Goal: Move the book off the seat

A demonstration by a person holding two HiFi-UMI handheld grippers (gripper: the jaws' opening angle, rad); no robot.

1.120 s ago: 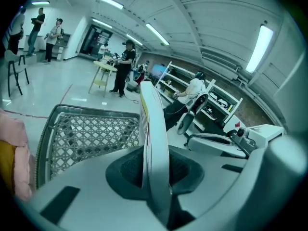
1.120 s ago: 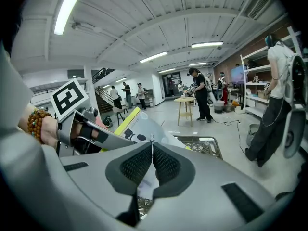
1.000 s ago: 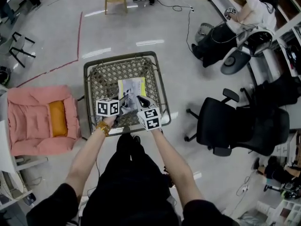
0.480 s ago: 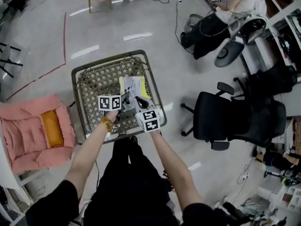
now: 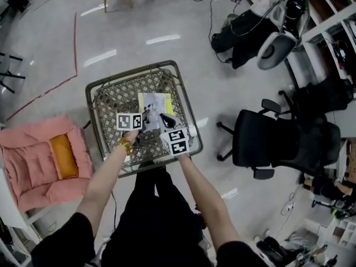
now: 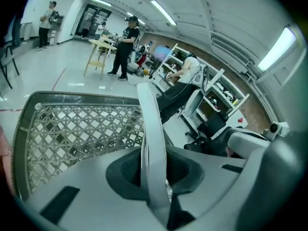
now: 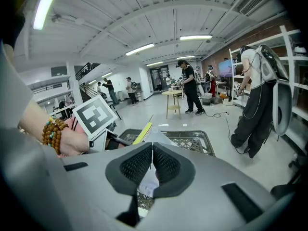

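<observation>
The seat (image 5: 114, 96) is showing a grey-brown diamond lattice inside a dull grey frame. On it, the book (image 5: 156, 102) is showing yellow and white. Left of the seat a pink armchair (image 5: 28, 168) is carrying an orange cushion (image 5: 63, 156). Right of the seat an office chair (image 5: 283, 143) is sitting all black.

Thin yellow-and-white book (image 5: 155, 103), near edge pinched between both pairs of fingers (image 6: 126, 170), reaches beyond them over the woven, metal-framed seat (image 5: 113, 98).

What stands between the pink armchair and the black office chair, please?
The metal-framed woven seat stands between them, with the book over its right part; the head view shows this.
</observation>
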